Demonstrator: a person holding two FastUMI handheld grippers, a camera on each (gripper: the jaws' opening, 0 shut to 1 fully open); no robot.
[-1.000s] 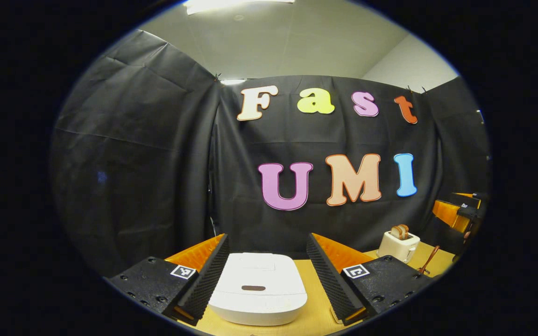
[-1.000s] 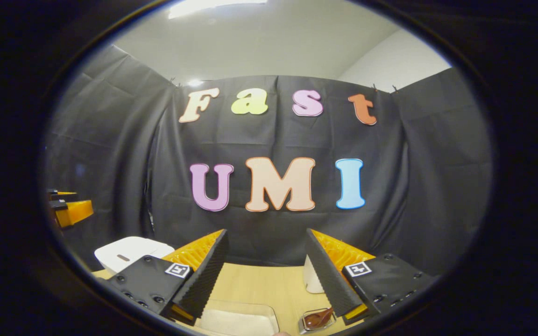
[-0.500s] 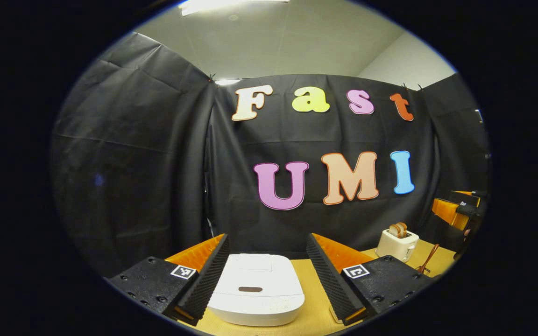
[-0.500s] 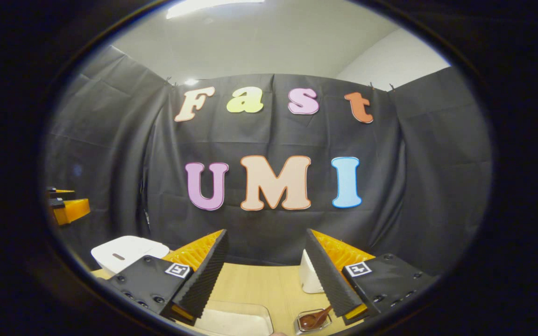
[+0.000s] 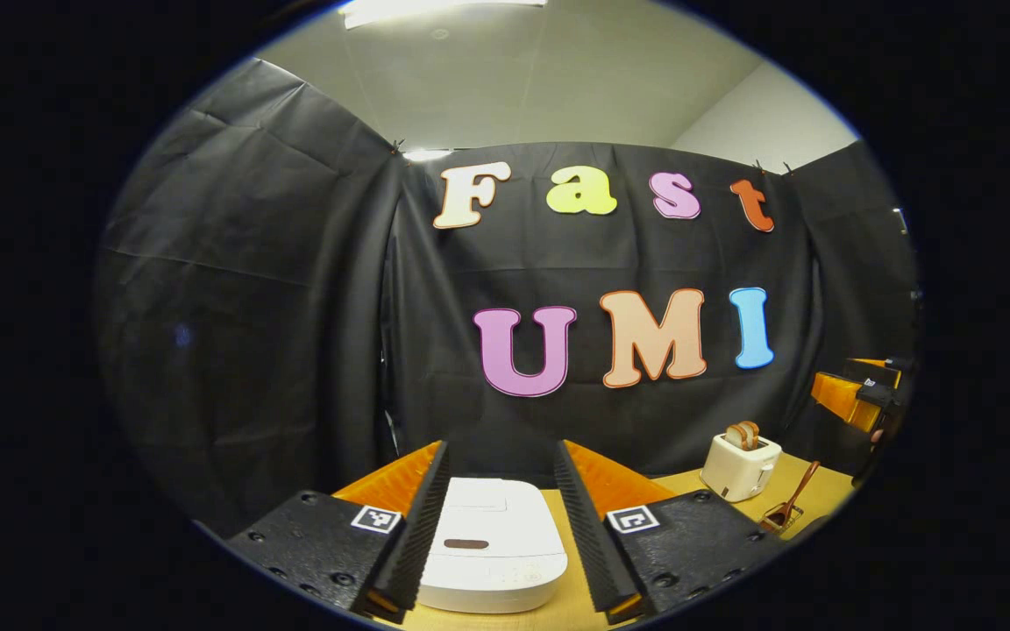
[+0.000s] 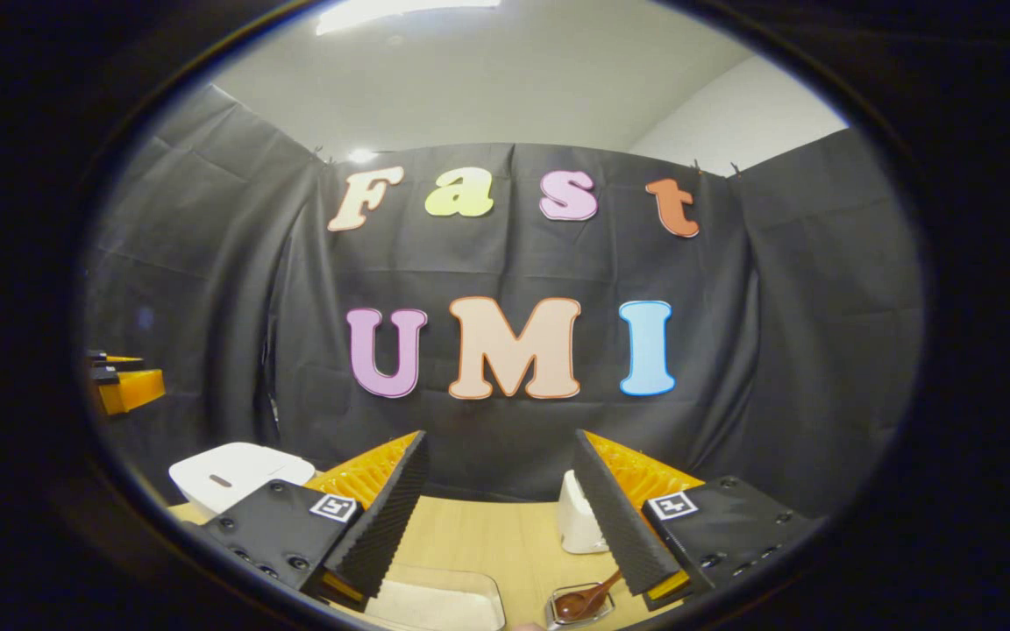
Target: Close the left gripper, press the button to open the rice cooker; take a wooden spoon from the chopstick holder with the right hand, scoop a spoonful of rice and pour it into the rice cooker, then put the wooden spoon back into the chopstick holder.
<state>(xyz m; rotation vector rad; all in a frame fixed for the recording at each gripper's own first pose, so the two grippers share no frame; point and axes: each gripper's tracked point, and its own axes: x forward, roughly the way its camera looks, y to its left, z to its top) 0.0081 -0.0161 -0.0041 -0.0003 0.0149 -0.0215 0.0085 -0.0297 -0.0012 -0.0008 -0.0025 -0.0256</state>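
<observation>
Item: rice cooker [image 5: 492,548], white, lid down, on the table [image 5: 803,486]; dark button [image 5: 465,544] facing us. We judge the left gripper [image 5: 496,526], jaws partway in with the cooker between them, untouched, should shut fully before pressing squarely. Right gripper [image 6: 501,517]: jaws wide, empty. Toaster [image 5: 737,466] far right, rice tray [image 6: 435,605] near; nothing blocks the button. Wooden spoon [image 6: 588,600] in its holder [image 6: 558,613].
</observation>
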